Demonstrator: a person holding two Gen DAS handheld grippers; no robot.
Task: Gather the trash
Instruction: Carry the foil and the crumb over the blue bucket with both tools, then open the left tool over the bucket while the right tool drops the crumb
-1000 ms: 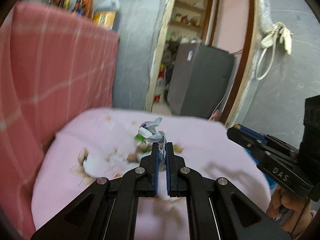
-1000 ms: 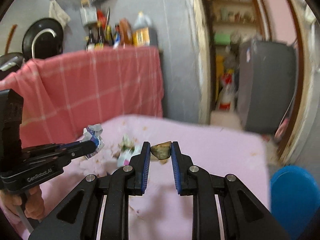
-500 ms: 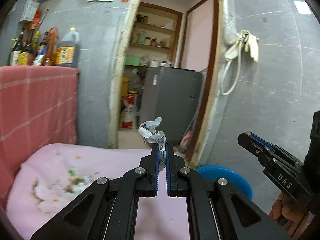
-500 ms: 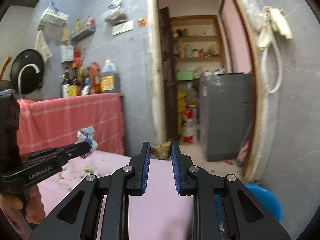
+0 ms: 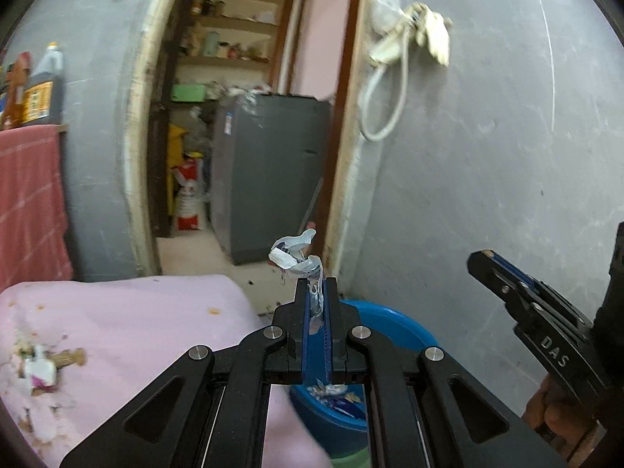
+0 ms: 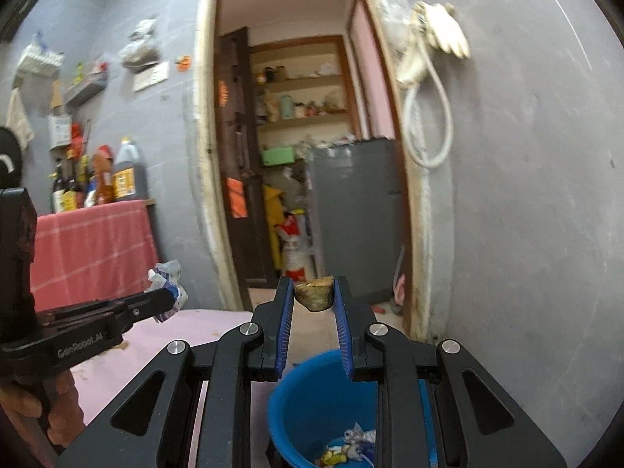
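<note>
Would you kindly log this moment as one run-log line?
left claw: shut on crumpled wrapper | right claw: shut on brown scrap | blue bin: below both, holds wrappers | table: litter remains

Crumpled wrapper (image 5: 298, 254), brown scrap (image 6: 314, 295), both clamped

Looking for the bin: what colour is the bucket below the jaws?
Blue bucket, clearest in the right wrist view.

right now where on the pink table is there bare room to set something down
The near right part of the pink table, from the scraps at its left across to the edge by the blue bin, is bare but for a crumb or two. The left end is crowded with scraps. The bin's bottom already holds wrappers.
</note>
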